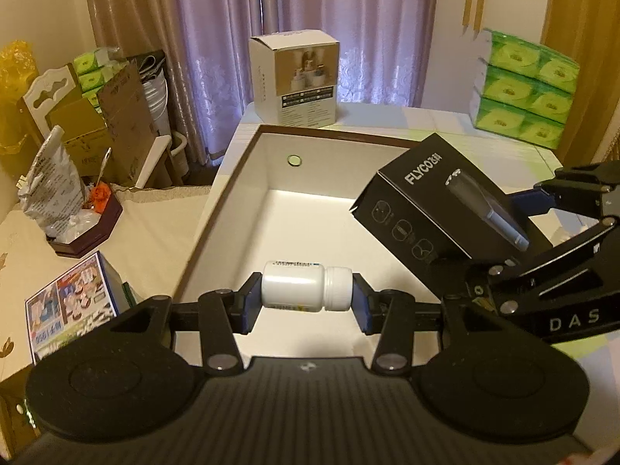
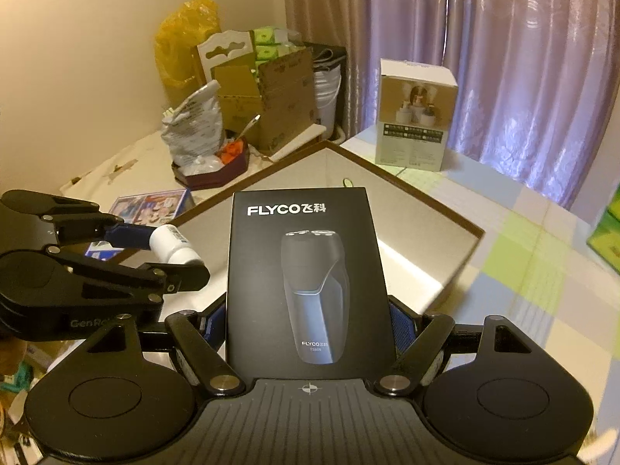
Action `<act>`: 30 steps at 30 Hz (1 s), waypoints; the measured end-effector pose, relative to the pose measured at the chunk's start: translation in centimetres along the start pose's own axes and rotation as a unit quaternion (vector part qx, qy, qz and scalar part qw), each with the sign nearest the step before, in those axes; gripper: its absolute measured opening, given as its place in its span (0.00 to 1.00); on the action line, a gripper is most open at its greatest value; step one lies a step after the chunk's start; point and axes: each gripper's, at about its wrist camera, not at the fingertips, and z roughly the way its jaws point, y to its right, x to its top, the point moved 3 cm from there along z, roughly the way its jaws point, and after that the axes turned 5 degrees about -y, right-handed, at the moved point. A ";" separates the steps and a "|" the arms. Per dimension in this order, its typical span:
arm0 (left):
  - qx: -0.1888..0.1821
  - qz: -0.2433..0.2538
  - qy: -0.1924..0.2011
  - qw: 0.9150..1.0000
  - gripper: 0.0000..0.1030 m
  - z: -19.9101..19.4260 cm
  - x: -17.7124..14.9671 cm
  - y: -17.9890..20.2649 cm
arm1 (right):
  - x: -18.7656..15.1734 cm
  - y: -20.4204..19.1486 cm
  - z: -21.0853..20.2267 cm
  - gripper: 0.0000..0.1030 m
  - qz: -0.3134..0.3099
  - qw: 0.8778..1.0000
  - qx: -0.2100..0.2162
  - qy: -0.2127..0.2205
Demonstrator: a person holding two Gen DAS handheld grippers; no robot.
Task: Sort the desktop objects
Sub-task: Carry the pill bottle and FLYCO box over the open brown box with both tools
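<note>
A white pill bottle lies sideways between the blue pads of my left gripper, which is shut on it. It hangs over the near end of a large white open box with a brown rim. My right gripper is shut on a black FLYCO shaver box, held tilted above the same open box. In the left wrist view the shaver box hovers over the open box's right rim. The right wrist view shows the left gripper and the bottle at the left.
A white product carton stands beyond the open box's far end. Green tissue packs are stacked at the back right. On the left table sit a colourful printed box, a dark red tray with a crumpled bag and cardboard boxes.
</note>
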 end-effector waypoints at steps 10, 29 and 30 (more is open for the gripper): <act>-0.027 0.015 -0.023 0.999 0.41 5.8 3.2 -1.9 | 4.0 2.8 5.6 0.74 0.010 0.999 -0.035 -0.017; -0.018 0.055 -0.088 0.994 0.41 16.0 5.2 -1.2 | 4.5 7.6 14.4 0.74 -0.041 0.993 -0.035 -0.102; -0.015 0.059 -0.091 0.994 0.41 16.4 5.2 -1.1 | 4.6 7.7 14.7 0.74 -0.039 0.993 -0.031 -0.107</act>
